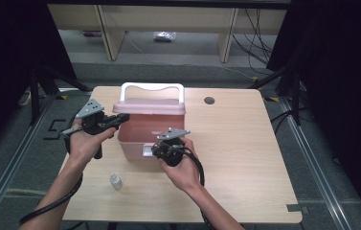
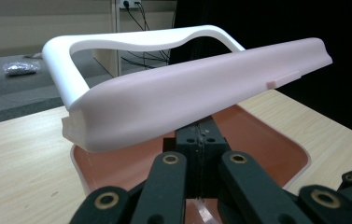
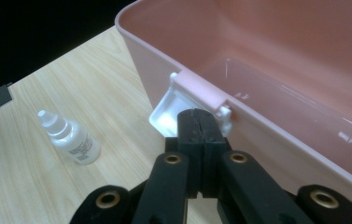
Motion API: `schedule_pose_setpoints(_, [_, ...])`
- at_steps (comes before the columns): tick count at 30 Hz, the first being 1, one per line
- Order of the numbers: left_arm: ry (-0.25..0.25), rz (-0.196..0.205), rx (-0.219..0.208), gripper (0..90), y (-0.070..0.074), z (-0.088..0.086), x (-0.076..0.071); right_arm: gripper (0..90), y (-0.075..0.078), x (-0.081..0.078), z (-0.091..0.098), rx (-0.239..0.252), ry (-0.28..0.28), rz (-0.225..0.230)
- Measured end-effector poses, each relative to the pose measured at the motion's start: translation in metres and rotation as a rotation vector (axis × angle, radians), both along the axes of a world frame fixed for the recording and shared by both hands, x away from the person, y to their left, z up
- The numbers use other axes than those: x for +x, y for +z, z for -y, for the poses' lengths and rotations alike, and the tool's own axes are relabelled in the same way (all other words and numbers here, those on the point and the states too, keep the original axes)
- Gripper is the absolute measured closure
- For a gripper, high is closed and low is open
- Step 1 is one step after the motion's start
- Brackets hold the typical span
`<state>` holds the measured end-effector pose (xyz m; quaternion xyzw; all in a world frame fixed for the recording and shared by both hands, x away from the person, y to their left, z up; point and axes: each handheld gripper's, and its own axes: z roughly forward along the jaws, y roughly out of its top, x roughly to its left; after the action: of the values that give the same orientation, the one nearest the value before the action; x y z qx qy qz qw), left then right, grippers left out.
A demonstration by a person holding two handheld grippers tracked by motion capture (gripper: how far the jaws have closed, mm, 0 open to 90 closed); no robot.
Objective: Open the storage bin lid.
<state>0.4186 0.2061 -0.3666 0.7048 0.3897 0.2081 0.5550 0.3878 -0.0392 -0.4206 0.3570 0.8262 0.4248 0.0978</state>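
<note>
Pink storage box (image 1: 142, 136), lid (image 1: 149, 106) raised, white handle (image 1: 152, 88) at its 12 o'clock: centre-left of counter (image 1: 245, 158). Left gripper (image 1: 120, 118): at the box's 9 o'clock, jaws closed, tips under the lid's left end. Right gripper (image 1: 155, 151): at the box's 6 o'clock, against the white front latch (image 1: 147, 151). Small dropper bottle (image 1: 116, 181): upright, 7 o'clock of the box.

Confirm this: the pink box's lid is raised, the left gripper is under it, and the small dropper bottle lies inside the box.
Not quite. The dropper bottle stands on the table outside the pink box, as the high view shows. The lid is raised, with the left gripper under it.
</note>
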Motion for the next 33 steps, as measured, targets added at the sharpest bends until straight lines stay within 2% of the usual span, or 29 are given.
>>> schedule_pose_setpoints(1, [0.003,-0.001,-0.002,89.7,0.001,0.0,0.001,90.0,-0.001,0.001,-0.001,-0.003,0.006,0.014])
schedule_pose_setpoints(2, [0.004,0.002,-0.002,89.7,0.002,0.0,0.001,90.0,-0.001,0.0,-0.002,0.0,-0.001,-0.002])
schedule_pose_setpoints(4, [0.004,0.003,-0.003,89.7,0.003,0.001,0.003,90.0,-0.003,0.001,-0.003,-0.012,0.006,0.018])
schedule_pose_setpoints(5, [0.005,0.003,-0.003,89.7,0.004,0.001,0.003,90.0,-0.003,0.0,-0.005,-0.004,-0.004,-0.009])
schedule_pose_setpoints(7, [0.01,0.003,-0.006,89.7,0.005,0.0,0.004,90.0,-0.004,0.001,-0.006,-0.008,0.0,0.012])
schedule_pose_setpoints(8, [0.011,0.005,-0.004,89.7,0.005,0.0,0.005,90.0,-0.004,0.001,-0.007,0.005,-0.005,0.005])
schedule_pose_setpoints(11, [0.015,0.009,-0.007,89.6,0.007,0.0,0.006,90.0,-0.005,0.003,-0.006,-0.018,0.006,0.022])
schedule_pose_setpoints(12, [0.018,0.01,-0.008,89.7,0.008,0.0,0.006,90.0,-0.004,0.001,-0.007,-0.014,-0.007,-0.002])
schedule_pose_setpoints(15, [0.022,0.013,-0.008,89.7,0.009,0.0,0.008,90.0,-0.004,0.002,-0.007,-0.016,-0.001,0.009])
schedule_pose_setpoints(17, [0.028,0.014,-0.013,89.7,0.009,0.0,0.01,90.0,-0.004,0.001,-0.007,-0.015,-0.012,-0.012])
schedule_pose_setpoints(20, [0.035,0.015,-0.015,89.7,0.01,0.0,0.013,90.0,-0.005,0.002,-0.007,-0.014,-0.007,0.019])
schedule_pose_setpoints(21, [0.035,0.016,-0.012,89.7,0.01,0.0,0.013,90.0,-0.006,0.001,-0.008,-0.007,-0.008,0.02])
schedule_pose_setpoints(22, [0.039,0.016,-0.012,89.7,0.011,0.0,0.014,90.0,-0.006,0.001,-0.007,-0.02,-0.003,0.018])
schedule_pose_setpoints(25, [0.044,0.015,-0.012,89.7,0.011,0.0,0.016,90.0,-0.007,0.002,-0.007,0.0,-0.007,0.023])
schedule_pose_setpoints(28, [0.053,0.019,-0.015,89.7,0.011,0.001,0.02,90.0,-0.006,0.001,-0.007,-0.016,-0.005,0.014])
schedule_pose_setpoints(33, [0.072,0.039,-0.023,89.7,0.011,0.003,0.022,90.0,-0.006,0.001,-0.007,-0.013,-0.006,0.013])
